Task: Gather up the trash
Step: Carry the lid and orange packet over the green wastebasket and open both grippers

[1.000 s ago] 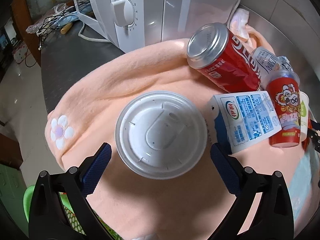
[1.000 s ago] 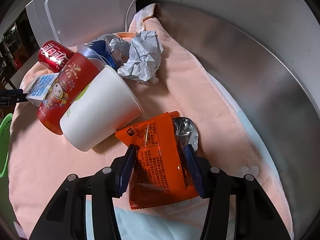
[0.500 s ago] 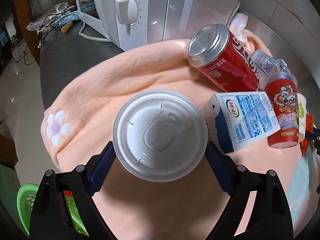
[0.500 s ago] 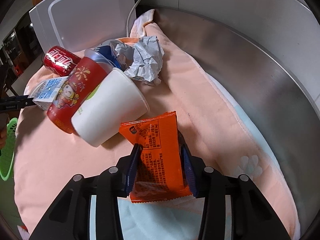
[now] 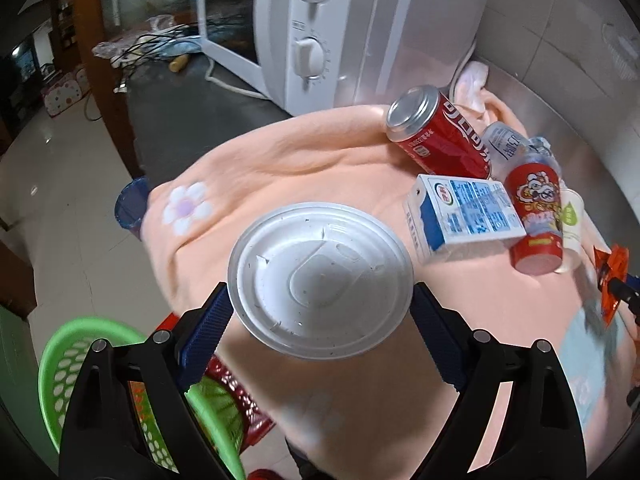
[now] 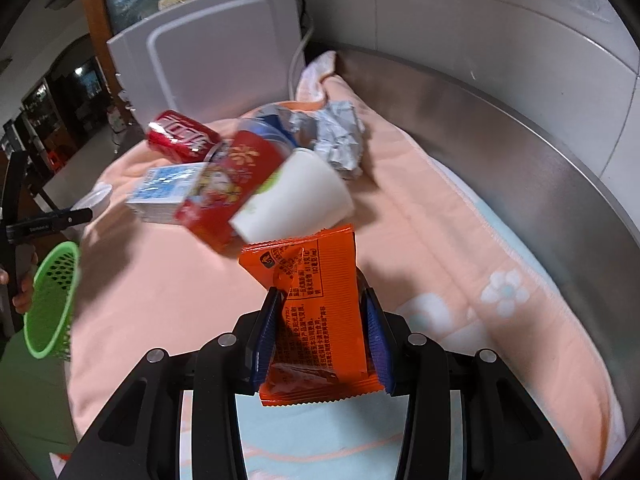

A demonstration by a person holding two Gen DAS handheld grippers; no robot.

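While the left hand-held gripper [image 5: 320, 322] pinches a lidded cup [image 5: 320, 280] and the right [image 6: 322, 336] pinches an orange packet [image 6: 316, 308], both clear of the desk, the can [image 5: 438, 136], carton [image 5: 464, 210], cups and crumpled paper [image 6: 340, 140] remain uncollected; basket [image 5: 72, 364] waits below.

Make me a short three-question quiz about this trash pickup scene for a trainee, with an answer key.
1. True or false: the right gripper is shut on the orange snack packet.
2. What does the left gripper hold? A) red soda can B) white lidded cup C) milk carton
3. Fill in: the green ____ waits below the table edge.

Key:
1. True; the packet sits pinched between both pads.
2. B.
3. basket.
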